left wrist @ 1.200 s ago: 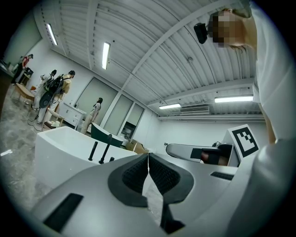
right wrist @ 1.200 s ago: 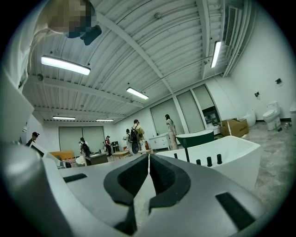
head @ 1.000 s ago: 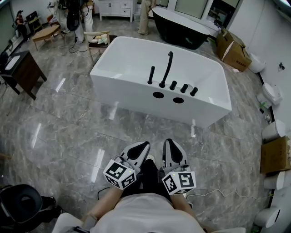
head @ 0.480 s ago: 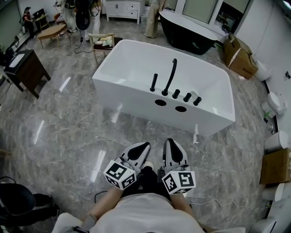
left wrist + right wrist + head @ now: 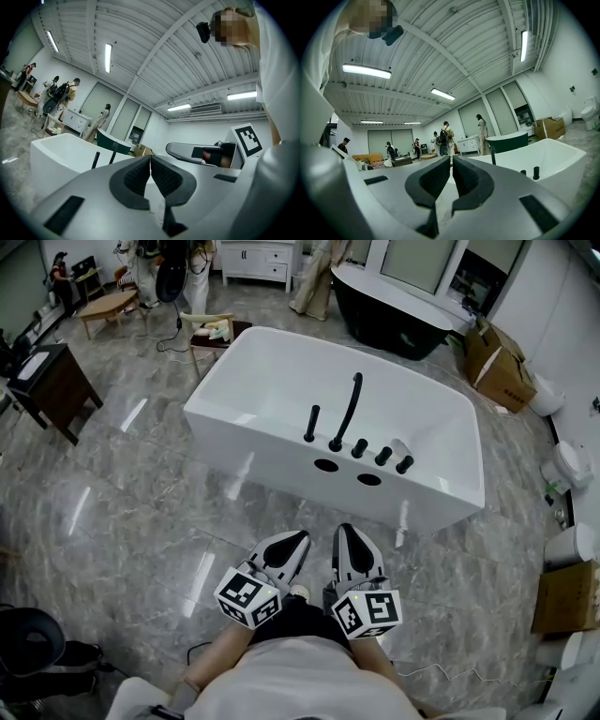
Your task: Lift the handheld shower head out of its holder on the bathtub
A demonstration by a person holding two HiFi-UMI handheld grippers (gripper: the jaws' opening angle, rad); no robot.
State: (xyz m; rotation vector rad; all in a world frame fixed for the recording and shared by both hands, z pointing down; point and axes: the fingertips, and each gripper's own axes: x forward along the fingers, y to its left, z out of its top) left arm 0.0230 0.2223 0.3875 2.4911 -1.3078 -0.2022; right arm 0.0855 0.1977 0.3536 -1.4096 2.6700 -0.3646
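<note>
Black bathtub, cardboard boxes, dark side table, grey marble floor

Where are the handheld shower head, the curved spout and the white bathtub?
handheld shower head (image 5: pixel 311 423), head view, middle of its upright stick.
curved spout (image 5: pixel 348 409), head view, middle of its shaft.
white bathtub (image 5: pixel 253 451), head view, near outer wall.

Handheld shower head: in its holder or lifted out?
In: the handheld shower head stands upright at the bathtub rim, beside the tall spout.
</note>
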